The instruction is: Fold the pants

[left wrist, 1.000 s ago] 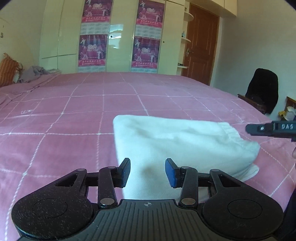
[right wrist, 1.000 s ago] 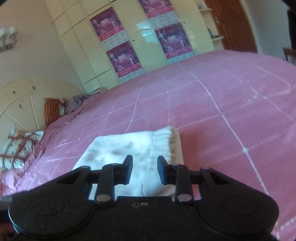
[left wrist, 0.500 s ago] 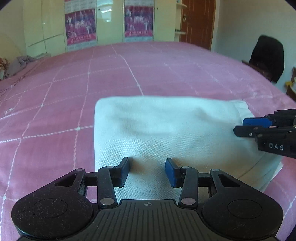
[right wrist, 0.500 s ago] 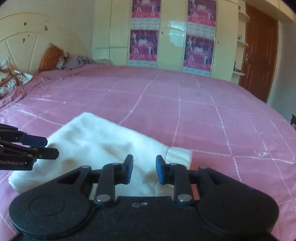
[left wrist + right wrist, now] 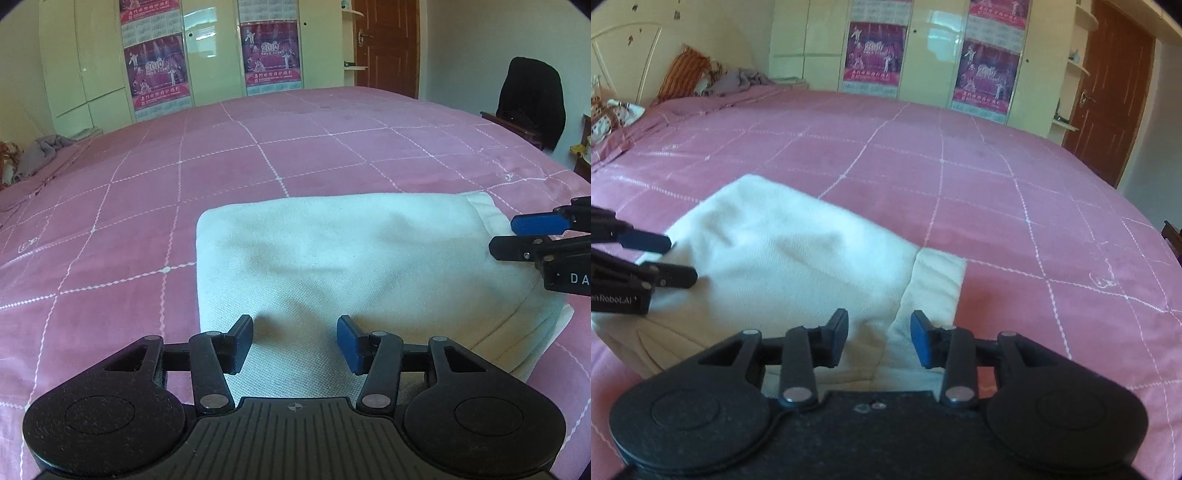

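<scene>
Both grippers now sit lower and nearer the cloth than a second ago. Left gripper (image 5: 295, 341) and right gripper (image 5: 879, 338) are opening, nothing pinched, over the folded white cotton pants (image 5: 351, 258) on the pink checked bedspread (image 5: 147, 206). Only the right view shows the cream headboard (image 5: 624, 55); only the left, the black-draped chair (image 5: 532, 99).

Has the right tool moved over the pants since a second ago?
Yes. In the left wrist view the right tool now reaches further in over the white pants, at their waistband end, jaws opening.
</scene>
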{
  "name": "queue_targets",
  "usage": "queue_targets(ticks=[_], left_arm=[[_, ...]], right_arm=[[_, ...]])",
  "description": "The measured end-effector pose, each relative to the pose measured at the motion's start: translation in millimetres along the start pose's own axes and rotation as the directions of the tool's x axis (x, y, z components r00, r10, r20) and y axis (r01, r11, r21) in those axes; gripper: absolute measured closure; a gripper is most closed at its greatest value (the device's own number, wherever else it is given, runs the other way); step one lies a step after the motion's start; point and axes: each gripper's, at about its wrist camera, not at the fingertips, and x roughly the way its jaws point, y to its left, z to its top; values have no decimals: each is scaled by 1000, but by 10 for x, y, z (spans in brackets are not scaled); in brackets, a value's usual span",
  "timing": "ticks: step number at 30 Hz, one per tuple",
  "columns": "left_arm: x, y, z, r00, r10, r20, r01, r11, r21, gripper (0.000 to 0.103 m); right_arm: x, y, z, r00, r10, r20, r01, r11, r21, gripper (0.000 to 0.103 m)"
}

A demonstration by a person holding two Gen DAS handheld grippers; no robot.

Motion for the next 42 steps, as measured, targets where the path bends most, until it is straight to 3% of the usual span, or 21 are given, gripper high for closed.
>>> queue_targets(ticks=[2, 4, 6, 9, 12, 14, 15, 17, 20, 23, 27, 29, 32, 34, 37, 39, 42], left_arm=[[10, -14, -23, 1000, 8, -13, -8, 1000, 18, 47], [-38, -7, -11, 1000, 23, -9, -23, 999, 24, 45], [-169, 83, -31, 1000, -2, 26, 2, 1000, 0, 45], [-259, 335, -143, 1000, -13, 26, 14, 999, -44, 45], [-236, 566, -233, 1000, 27, 6, -26, 998, -57, 45], [-196, 705, -268, 1000, -26, -2, 26, 995, -94, 45], [-164, 802, -288, 996, -90, 3, 90, 985, -148, 45], [-60, 983, -324, 974, -228, 12, 223, 939, -261, 45], [146, 1231, -411, 926, -377, 21, 351, 839, -417, 45], [326, 1415, -524, 880, -473, 47, 426, 741, -519, 45], [645, 1607, -605, 782, -614, 111, 542, 580, -608, 45], [775, 1645, -589, 746, -653, 131, 574, 531, -623, 45], [898, 1570, -503, 730, -670, 136, 594, 522, -612, 47], [957, 1472, -448, 746, -653, 130, 589, 555, -588, 54], [937, 1360, -426, 773, -619, 140, 581, 601, -549, 66], [824, 1381, -435, 775, -606, 178, 588, 590, -553, 71], [592, 1464, -343, 759, -606, 237, 627, 582, -517, 73]], right_arm=[[-26, -21, -33, 1000, 2, 12, -2, 1000, 1, 58], [129, -10, -92, 995, -13, -96, 10, 999, -32, 58], [29, -55, -66, 998, 2, -63, -2, 1000, 7, 57], [-228, -287, -56, 997, 69, 25, -72, 989, 127, 48], [-368, -709, -145, 989, 122, 89, -143, 947, 288, 38], [-312, -997, -239, 985, 158, 77, -175, 897, 406, 36], [-252, -1098, -281, 978, 198, 65, -206, 868, 451, 36], [-92, -1291, -403, 938, 338, 77, -321, 761, 564, 36], [129, -1453, -572, 879, 462, 118, -411, 610, 678, 33], [255, -1518, -660, 866, 484, 129, -419, 558, 717, 33], [491, -1525, -627, 798, 592, 112, -479, 510, 715, 32], [612, -1486, -551, 771, 630, 96, -505, 511, 696, 32], [753, -1396, -444, 762, 639, 103, -532, 529, 661, 32], [808, -1325, -375, 764, 637, 102, -544, 552, 632, 34], [847, -1229, -257, 785, 616, 65, -523, 603, 603, 51], [835, -1190, -184, 795, 604, 50, -511, 623, 593, 56], [714, -1151, -41, 796, 602, 69, -532, 640, 554, 65]])
